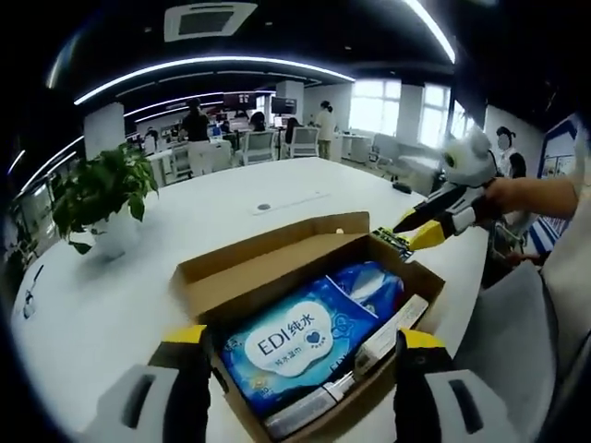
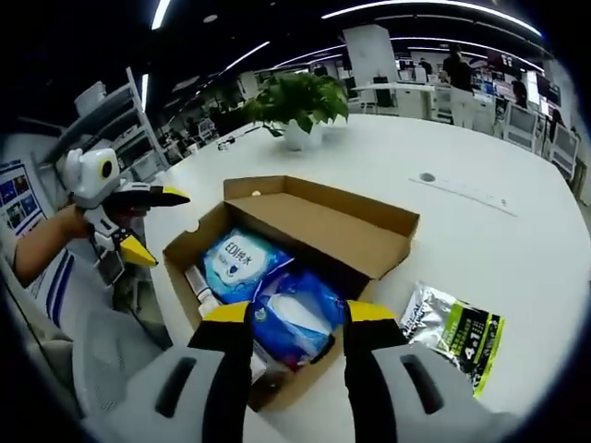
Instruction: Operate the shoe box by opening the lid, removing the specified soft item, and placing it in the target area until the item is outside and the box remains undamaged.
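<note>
The brown cardboard shoe box (image 1: 277,268) lies on the white table with its lid folded back. Inside lie a blue "EDI" wipes pack (image 1: 295,346) and a second, soft blue pack (image 1: 369,286) beside it. My left gripper (image 1: 300,369) hovers open over the near end of the box, with the wipes pack showing between its jaws. My right gripper (image 1: 406,235) is at the box's far right corner, just above the rim. In the right gripper view, the right gripper (image 2: 300,318) is open over the soft blue pack (image 2: 295,318). The left gripper (image 2: 157,224) stands open, left of the box (image 2: 332,231).
A green and silver foil packet (image 2: 452,337) lies on the table to the right of the box. A potted plant (image 2: 295,101) stands further along the table (image 2: 480,240). People and office chairs are far behind. A person's sleeve (image 1: 572,268) is at the table edge.
</note>
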The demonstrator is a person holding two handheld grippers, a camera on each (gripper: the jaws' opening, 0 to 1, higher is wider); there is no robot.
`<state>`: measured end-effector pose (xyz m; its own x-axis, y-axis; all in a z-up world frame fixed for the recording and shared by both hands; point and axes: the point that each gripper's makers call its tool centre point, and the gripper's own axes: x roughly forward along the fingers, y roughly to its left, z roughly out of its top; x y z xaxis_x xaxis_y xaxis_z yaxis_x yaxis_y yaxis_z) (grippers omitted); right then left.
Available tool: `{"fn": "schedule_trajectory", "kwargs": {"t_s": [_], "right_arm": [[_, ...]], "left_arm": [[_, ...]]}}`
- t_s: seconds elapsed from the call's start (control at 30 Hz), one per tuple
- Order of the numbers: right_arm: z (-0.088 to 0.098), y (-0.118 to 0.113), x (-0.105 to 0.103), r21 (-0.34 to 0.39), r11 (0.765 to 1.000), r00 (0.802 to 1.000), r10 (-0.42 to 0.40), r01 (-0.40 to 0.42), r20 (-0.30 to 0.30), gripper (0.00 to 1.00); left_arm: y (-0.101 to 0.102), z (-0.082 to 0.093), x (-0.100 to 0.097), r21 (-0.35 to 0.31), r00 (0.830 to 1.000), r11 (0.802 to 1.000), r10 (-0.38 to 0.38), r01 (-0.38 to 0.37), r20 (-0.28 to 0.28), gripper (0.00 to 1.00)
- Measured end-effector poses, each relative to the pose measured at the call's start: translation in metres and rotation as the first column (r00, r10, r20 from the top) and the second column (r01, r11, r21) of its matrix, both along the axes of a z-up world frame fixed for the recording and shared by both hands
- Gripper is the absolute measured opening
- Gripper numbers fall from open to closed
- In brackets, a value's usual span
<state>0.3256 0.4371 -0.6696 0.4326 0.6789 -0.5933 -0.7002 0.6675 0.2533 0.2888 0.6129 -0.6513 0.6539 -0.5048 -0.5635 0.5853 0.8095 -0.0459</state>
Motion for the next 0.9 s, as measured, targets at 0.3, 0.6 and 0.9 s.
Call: {"fn": "schedule_trajectory", "kwargs": {"t_s": [0.3,0.6,0.9], "right_arm": [[-0.015,0.034,-0.004,-0.034,0.995,0.996,0.092,-0.091,0.000,0.35],[-0.031,0.056,0.001,-0.069,0.986,0.989,0.148,-0.149,-0.018,0.33],[-0.048,0.076,0.000,-0.073,0.976,0.977,0.198,-0.204,-0.072,0.32]], "left_arm": [[0.018,-0.006,-0.012,-0.012,0.999,0.999,0.045,-0.046,-0.008,0.91],[0.020,-0.008,-0.021,-0.056,0.998,0.997,0.057,-0.058,-0.013,0.99],[0.022,-0.010,-0.024,-0.076,0.998,0.995,0.068,-0.068,-0.009,1.00]]}}
